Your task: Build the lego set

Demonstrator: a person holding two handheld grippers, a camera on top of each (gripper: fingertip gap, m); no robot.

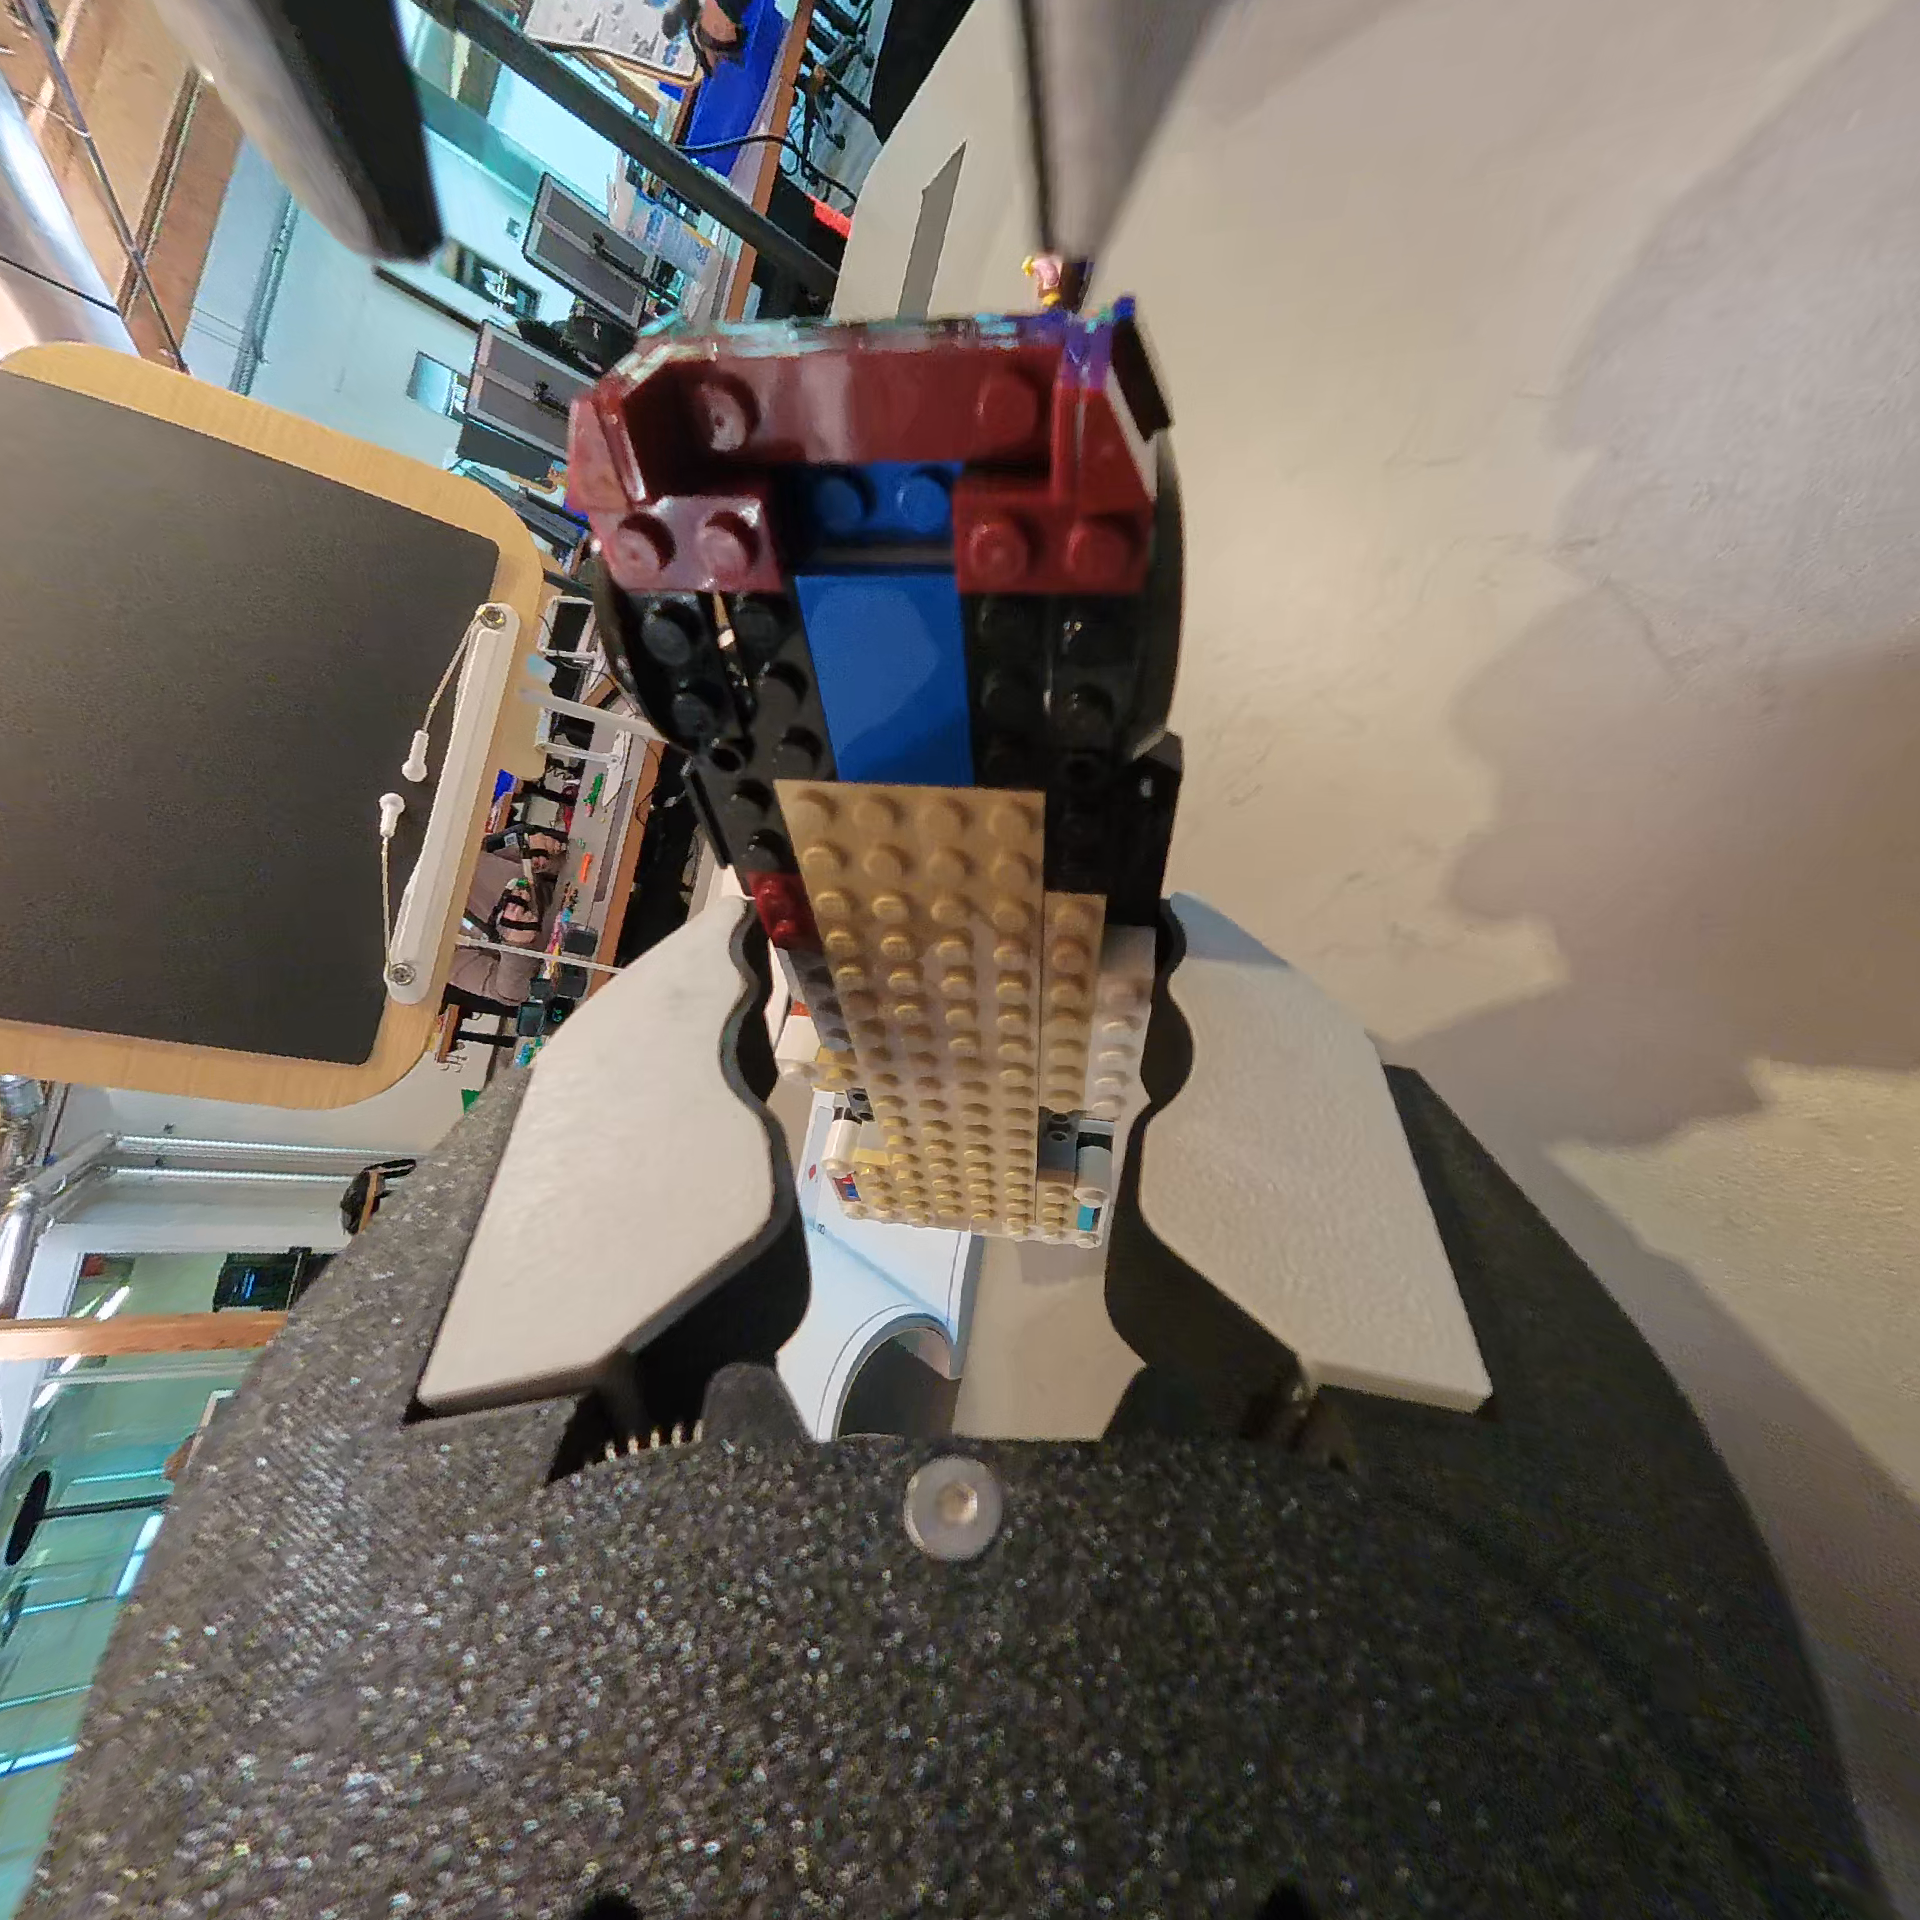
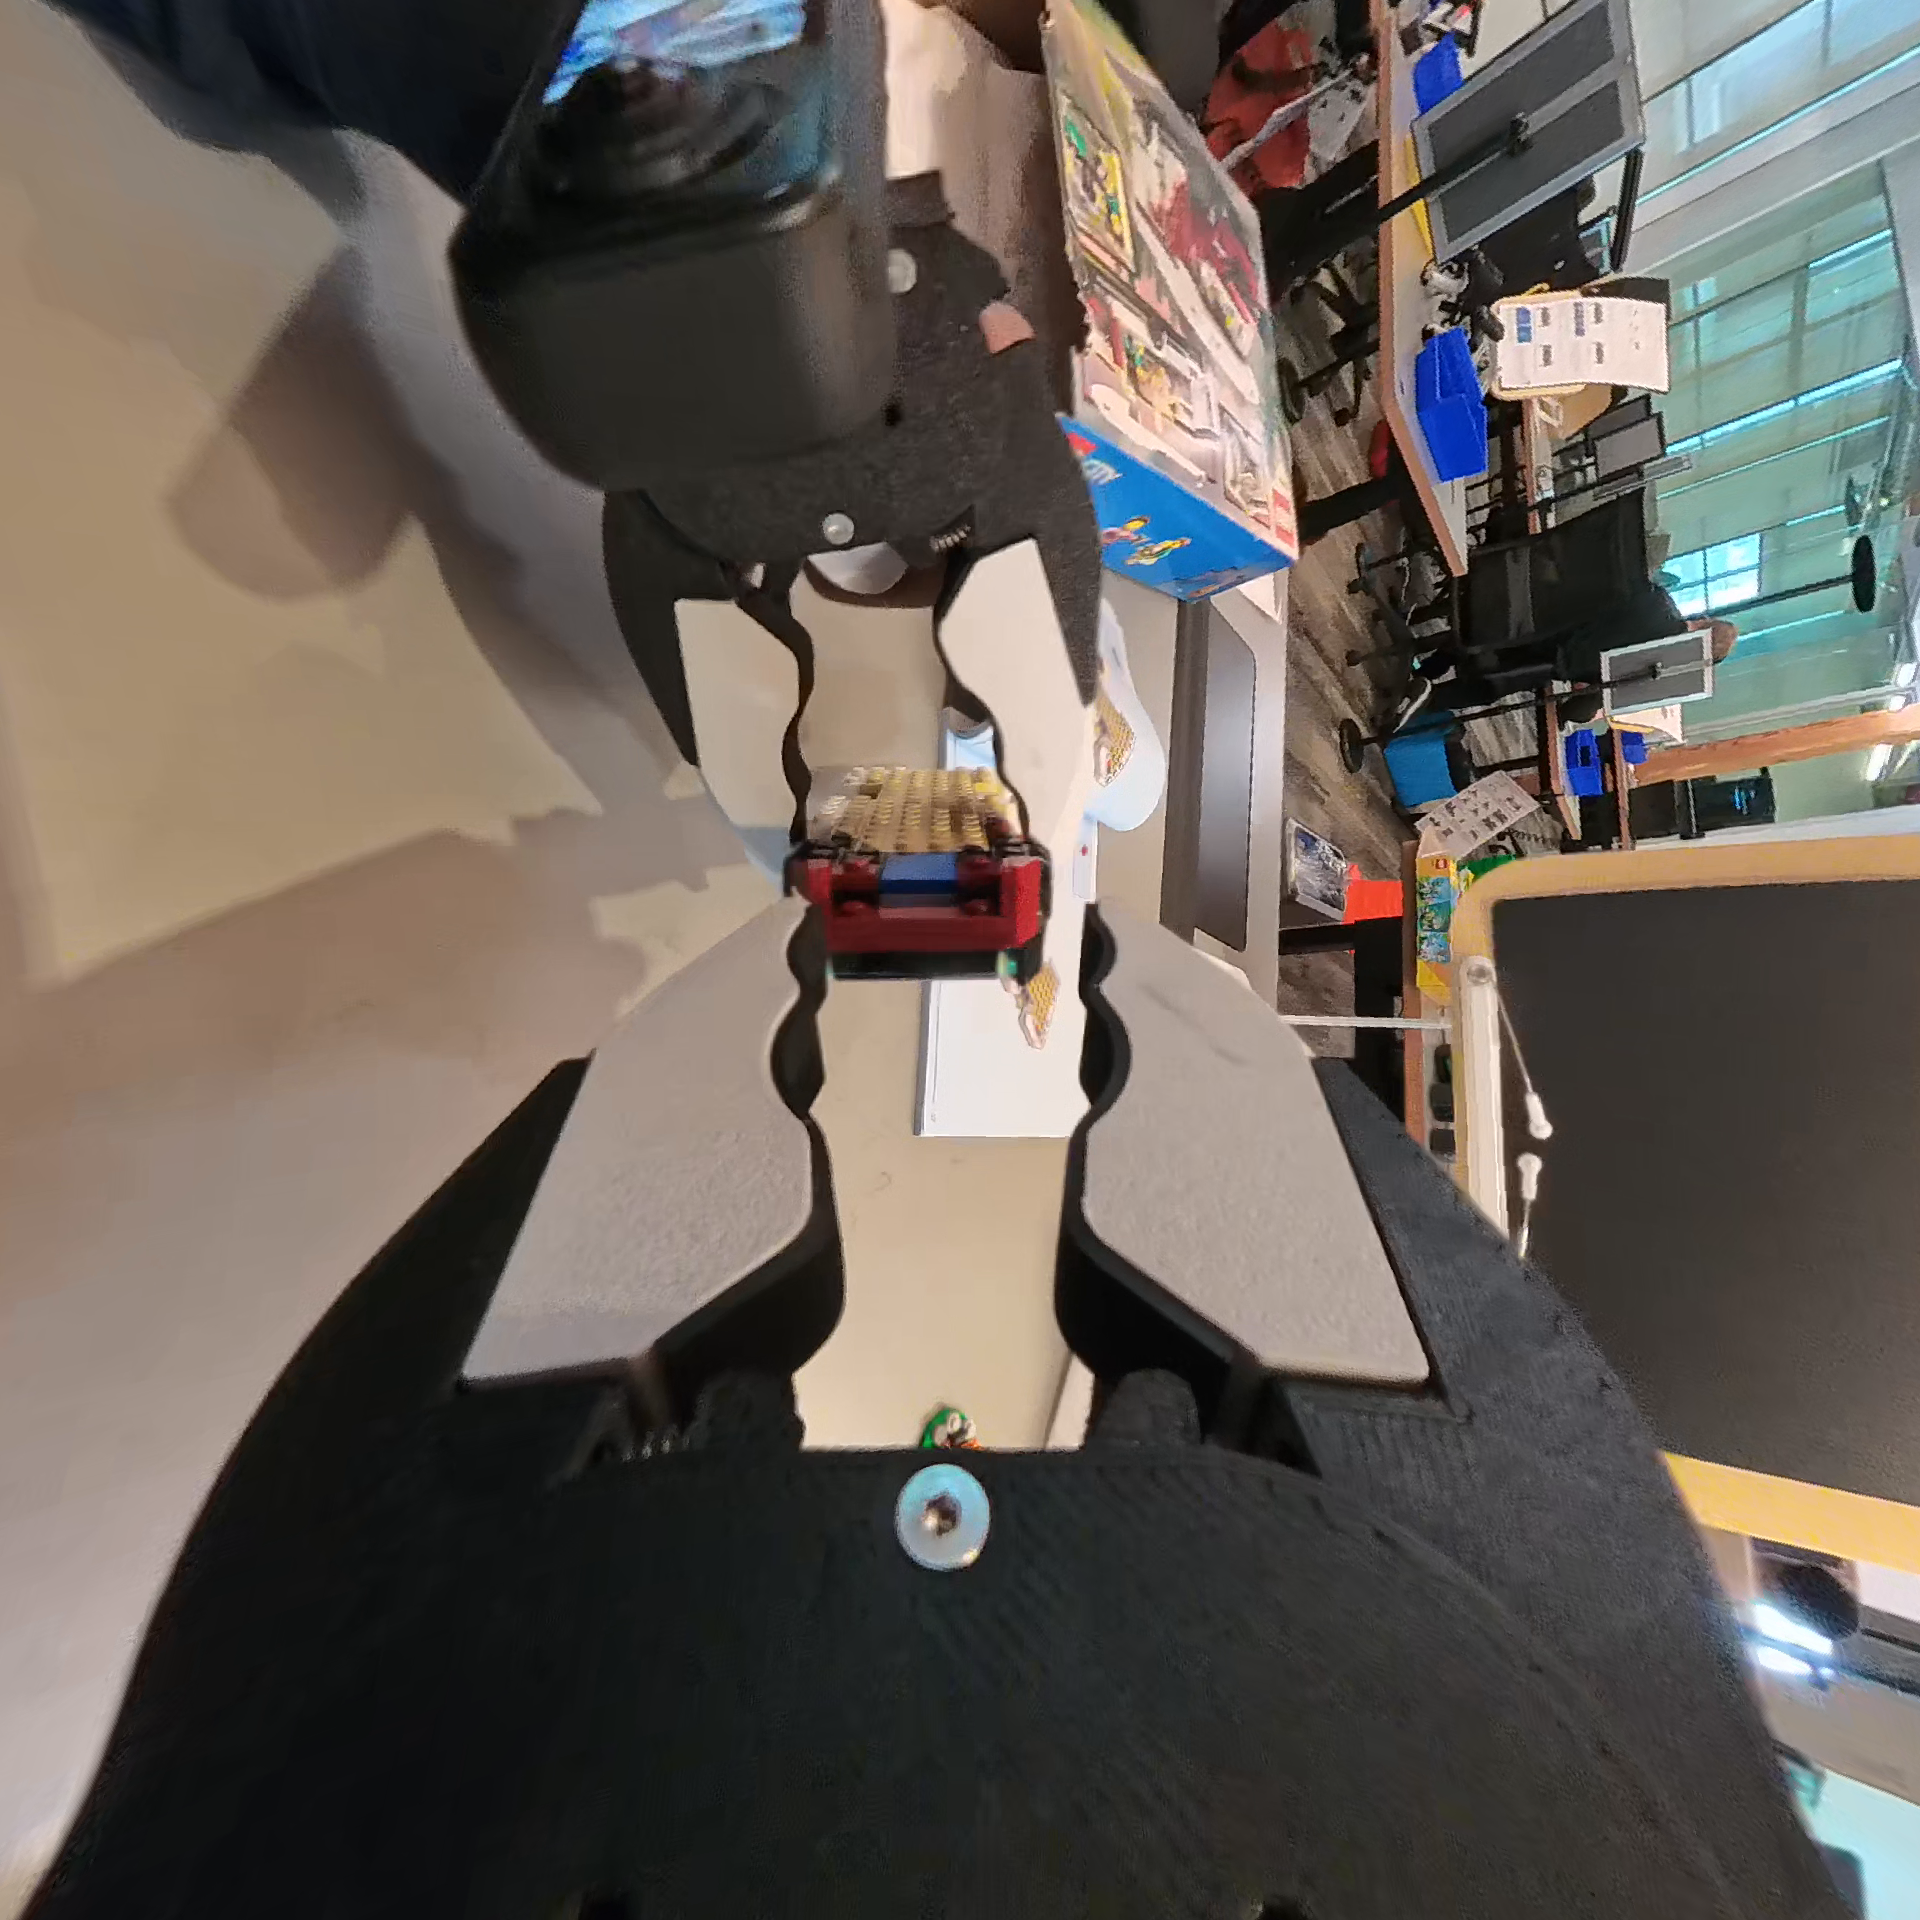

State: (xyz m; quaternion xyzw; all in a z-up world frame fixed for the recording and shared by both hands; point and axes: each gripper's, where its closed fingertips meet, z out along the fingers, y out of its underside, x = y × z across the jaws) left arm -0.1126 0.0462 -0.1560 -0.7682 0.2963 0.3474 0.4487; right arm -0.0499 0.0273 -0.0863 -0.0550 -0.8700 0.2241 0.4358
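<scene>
Our left gripper (image 1: 961, 977) clamps the tan end of a brick-built model (image 1: 894, 727), both pads pressing its sides, dark red nose pointing away, lifted above the pale table (image 1: 1507, 520). Our right gripper (image 2: 945, 987) faces it nose-on, jaws partly apart with nothing between them, just short of the nose.

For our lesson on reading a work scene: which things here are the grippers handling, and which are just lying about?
In hand:
- brick model, gripped at its tan end by the left gripper
- right gripper, open, at the model's red end

Lying about:
- booklet on the table
- blue box
- blackboard
</scene>
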